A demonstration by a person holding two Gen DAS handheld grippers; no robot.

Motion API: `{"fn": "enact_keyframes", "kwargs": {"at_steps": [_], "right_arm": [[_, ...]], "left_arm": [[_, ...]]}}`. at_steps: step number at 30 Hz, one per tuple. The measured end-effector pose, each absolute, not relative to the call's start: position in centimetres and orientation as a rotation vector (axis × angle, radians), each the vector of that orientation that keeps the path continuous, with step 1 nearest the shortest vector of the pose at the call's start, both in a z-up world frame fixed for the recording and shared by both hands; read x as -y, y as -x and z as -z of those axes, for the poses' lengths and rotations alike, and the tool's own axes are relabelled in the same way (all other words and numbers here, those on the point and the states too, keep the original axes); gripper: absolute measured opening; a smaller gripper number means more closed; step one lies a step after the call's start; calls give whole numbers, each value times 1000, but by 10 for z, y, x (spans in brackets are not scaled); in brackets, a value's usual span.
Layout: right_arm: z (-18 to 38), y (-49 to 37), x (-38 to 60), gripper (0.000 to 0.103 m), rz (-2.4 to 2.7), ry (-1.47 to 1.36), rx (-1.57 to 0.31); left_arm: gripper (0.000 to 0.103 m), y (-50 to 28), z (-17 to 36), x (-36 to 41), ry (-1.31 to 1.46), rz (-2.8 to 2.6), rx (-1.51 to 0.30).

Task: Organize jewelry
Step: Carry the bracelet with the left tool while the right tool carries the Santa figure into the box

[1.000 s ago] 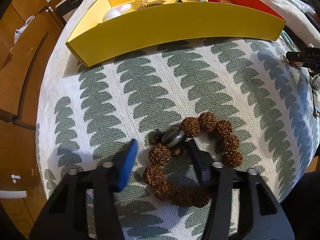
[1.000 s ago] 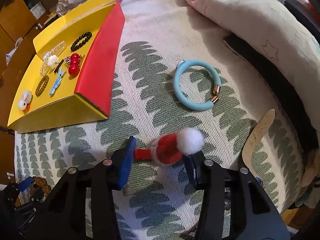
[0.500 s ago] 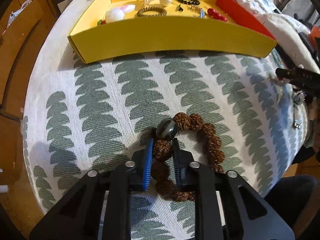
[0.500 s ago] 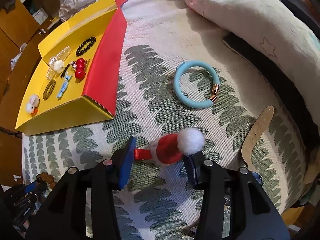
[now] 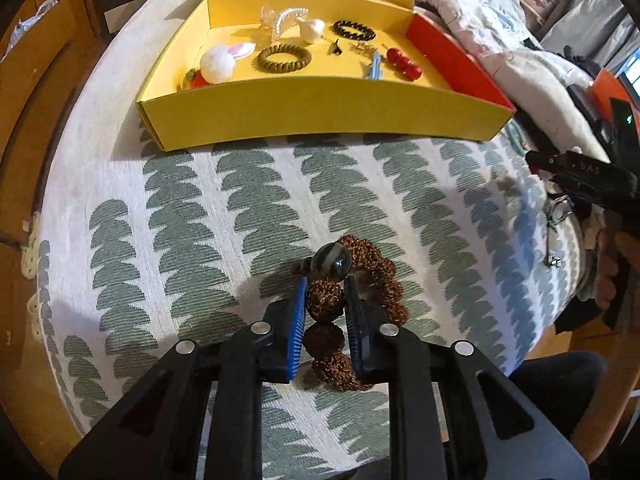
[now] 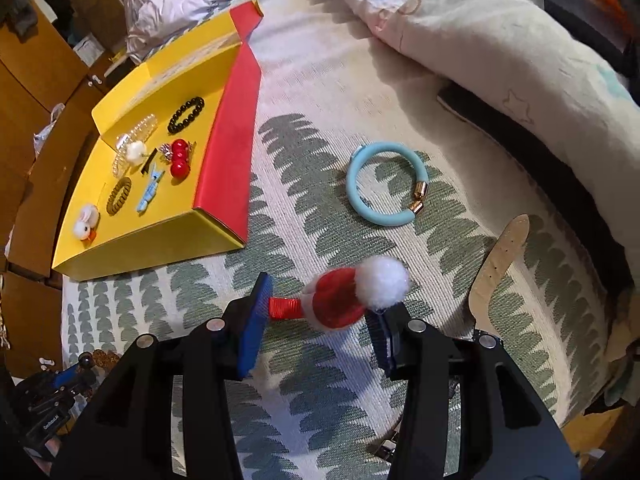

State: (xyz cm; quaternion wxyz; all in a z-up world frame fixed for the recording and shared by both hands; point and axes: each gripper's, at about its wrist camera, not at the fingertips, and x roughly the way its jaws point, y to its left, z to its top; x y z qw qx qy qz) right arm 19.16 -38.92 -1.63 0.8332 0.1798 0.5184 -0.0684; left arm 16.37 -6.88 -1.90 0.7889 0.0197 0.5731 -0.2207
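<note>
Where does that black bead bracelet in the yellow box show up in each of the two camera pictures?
Left wrist view: the black bracelet lies top centre, towards the back of the yellow box, left of its red side.
Right wrist view: the bracelet lies upper left, just left of the red side.
Shared landmark: the red beads nearby.

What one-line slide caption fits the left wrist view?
Left gripper clamps a brown bead bracelet on the leaf-patterned cloth, yellow tray beyond.
</note>
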Motion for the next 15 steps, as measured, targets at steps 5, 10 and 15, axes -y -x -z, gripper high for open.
{"fn": "enact_keyframes", "kwargs": {"at_steps": [5,10,15], "right_arm": [[2,-186,389,46,134,-397,-1059],[-22,-175,383,46,109,-399,-996],[-34,-172,376,46,89,-396,-962]], "left_arm": [[19,-165,0,74,-15,512,-1191],[19,-159,-14,82,-23,531,-1149],[19,-157,-22,86,-12,547,-1131]]}}
